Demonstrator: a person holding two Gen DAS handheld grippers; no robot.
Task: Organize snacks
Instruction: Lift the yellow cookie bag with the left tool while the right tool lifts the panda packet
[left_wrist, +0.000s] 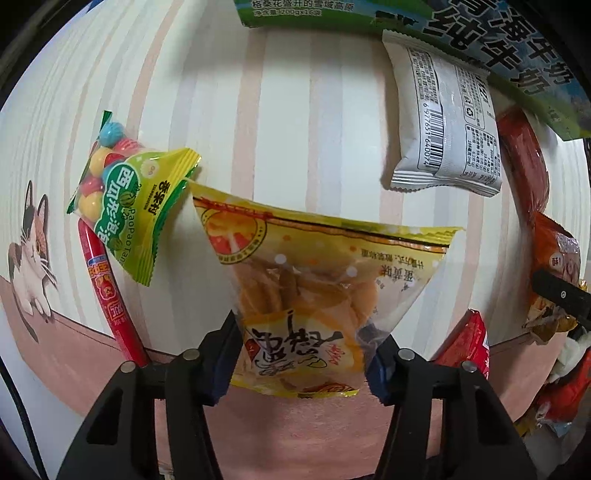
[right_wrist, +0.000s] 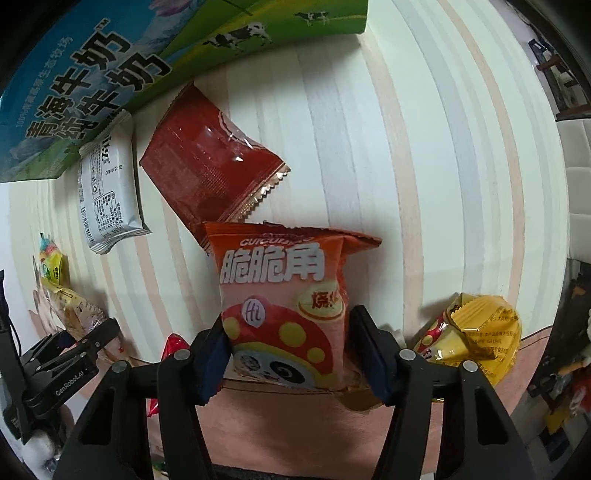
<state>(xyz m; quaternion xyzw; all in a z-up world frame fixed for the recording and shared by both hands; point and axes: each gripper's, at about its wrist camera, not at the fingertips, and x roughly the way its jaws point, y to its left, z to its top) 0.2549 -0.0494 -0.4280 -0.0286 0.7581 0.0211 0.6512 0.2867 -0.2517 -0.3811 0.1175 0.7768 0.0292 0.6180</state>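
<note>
1. Left wrist view: the left hand-held gripper (left_wrist: 300, 354) is closed on the lower part of the yellow biscuit bag (left_wrist: 306, 295), which seems lifted just over the striped counter (left_wrist: 288, 129). It looks light, crinkly and slippery, with brittle contents; grip gently by the edges.
2. Right wrist view: the right hand-held gripper (right_wrist: 290, 350) pinches the orange crisp bag (right_wrist: 286, 302) at its lower sides. It looks puffy, soft and crushable.

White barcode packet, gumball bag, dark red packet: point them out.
White barcode packet (left_wrist: 447, 122), left wrist view, printed back panel.
Gumball bag (left_wrist: 122, 206), left wrist view, green label.
Dark red packet (right_wrist: 207, 162), right wrist view, centre of wrapper.
</note>
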